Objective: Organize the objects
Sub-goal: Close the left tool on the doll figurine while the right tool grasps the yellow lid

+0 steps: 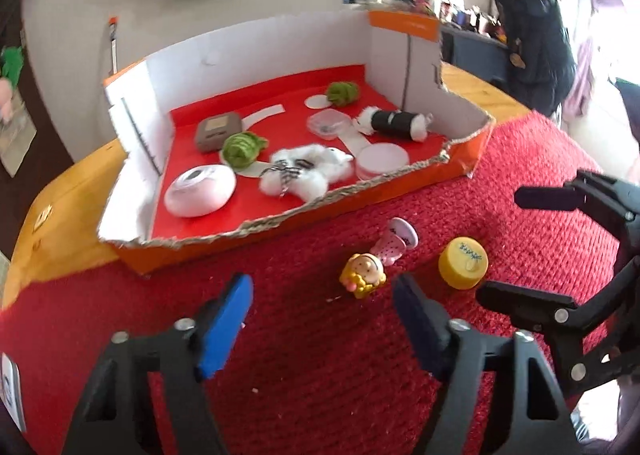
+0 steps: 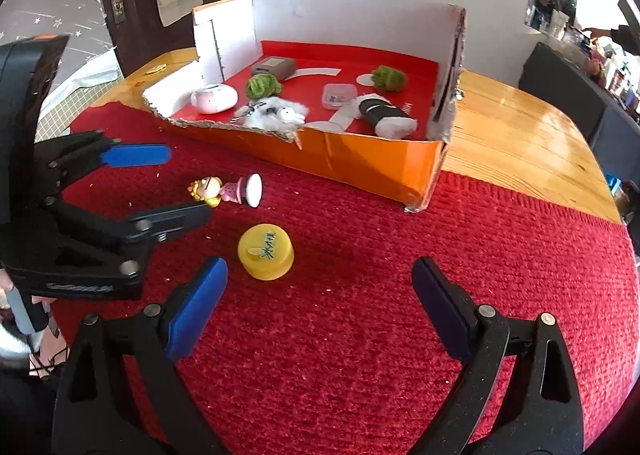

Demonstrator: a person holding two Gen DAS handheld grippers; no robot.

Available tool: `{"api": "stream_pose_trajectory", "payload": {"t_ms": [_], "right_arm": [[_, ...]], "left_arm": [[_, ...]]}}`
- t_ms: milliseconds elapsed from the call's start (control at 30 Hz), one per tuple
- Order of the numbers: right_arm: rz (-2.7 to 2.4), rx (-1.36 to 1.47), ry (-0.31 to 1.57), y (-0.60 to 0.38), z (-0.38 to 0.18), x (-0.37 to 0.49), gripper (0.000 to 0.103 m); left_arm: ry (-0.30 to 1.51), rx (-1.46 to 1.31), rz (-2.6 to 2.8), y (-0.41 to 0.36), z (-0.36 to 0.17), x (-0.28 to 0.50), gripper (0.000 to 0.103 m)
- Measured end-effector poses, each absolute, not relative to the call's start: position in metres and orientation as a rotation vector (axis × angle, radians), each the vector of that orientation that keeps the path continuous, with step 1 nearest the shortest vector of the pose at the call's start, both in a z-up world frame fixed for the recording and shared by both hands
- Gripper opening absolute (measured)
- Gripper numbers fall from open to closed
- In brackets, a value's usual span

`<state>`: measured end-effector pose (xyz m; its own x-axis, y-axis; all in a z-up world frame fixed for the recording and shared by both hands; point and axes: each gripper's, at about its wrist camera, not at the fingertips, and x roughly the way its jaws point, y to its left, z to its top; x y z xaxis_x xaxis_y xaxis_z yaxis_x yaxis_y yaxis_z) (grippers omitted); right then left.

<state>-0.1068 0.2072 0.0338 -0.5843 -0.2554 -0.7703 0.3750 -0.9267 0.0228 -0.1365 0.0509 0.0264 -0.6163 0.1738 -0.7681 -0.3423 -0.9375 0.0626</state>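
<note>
In the left wrist view the left gripper (image 1: 322, 319) stands with its jaws spread wide over the red knitted mat (image 1: 320, 375), holding nothing and touching nothing. Just past its far fingertip, at about 1 o'clock, lies a small yellow-haired figurine (image 1: 363, 270) on its side, touching a pink cup-shaped toy (image 1: 396, 241) that lies tipped just behind it. At 2 o'clock sits a yellow cap (image 1: 463, 263) with dark writing on top, near the figurine but apart from it. The right gripper (image 1: 520, 247) enters from 3 o'clock, its jaws wide apart and empty, the cap just beside its lower finger.

In the right wrist view the right gripper (image 2: 320, 307) is likewise wide open and grips nothing; the yellow cap (image 2: 266, 257) rests on the mat (image 2: 360, 335) at 11 o'clock, just beyond the left blue pad (image 2: 196, 311) and clear of it. The left gripper (image 2: 176, 183) reaches in from 9 o'clock, jaws parted, with the figurine (image 2: 207, 191) and pink toy (image 2: 242, 191) lying between its fingertips, whether touching cannot be told.

Farther on, at 12 o'clock, stands an orange cardboard box (image 1: 280, 229) with a torn front edge and red floor. Inside are a white-pink round case (image 1: 200, 191), a fluffy white plush (image 1: 304, 171), two green yarn balls (image 1: 242, 149), a brown box (image 1: 218, 129), a clear plastic container (image 1: 326, 123) and a black-and-white roll (image 1: 394, 123). The box rests partly on the wooden table (image 2: 520, 135).
</note>
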Motion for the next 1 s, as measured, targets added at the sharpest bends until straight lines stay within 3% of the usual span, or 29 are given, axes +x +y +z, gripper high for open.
{"api": "stream_pose_trajectory", "payload": {"t_ms": [267, 433, 633, 1000], "right_arm": [[-2.486, 1.2, 0.272, 0.194, 0.029, -0.11, 0.07], [-2.474, 1.195, 0.308, 0.186, 0.028, -0.11, 0.058], [-2.422, 1.175, 0.275, 0.183, 0.03, -0.108, 0.029], [-2.45, 1.111, 0.216, 0.185, 0.043, -0.097, 0.029]], "left_arm": [[0.305, -1.155, 2.494, 0.061, 0.024, -0.143, 0.053], [0.257, -1.136, 2.416, 0.064, 0.024, -0.146, 0.026], [0.181, -1.116, 2.385, 0.059, 0.026, -0.143, 0.023], [0.044, -1.074, 2.437, 0.033, 0.039, -0.123, 0.023]]}}
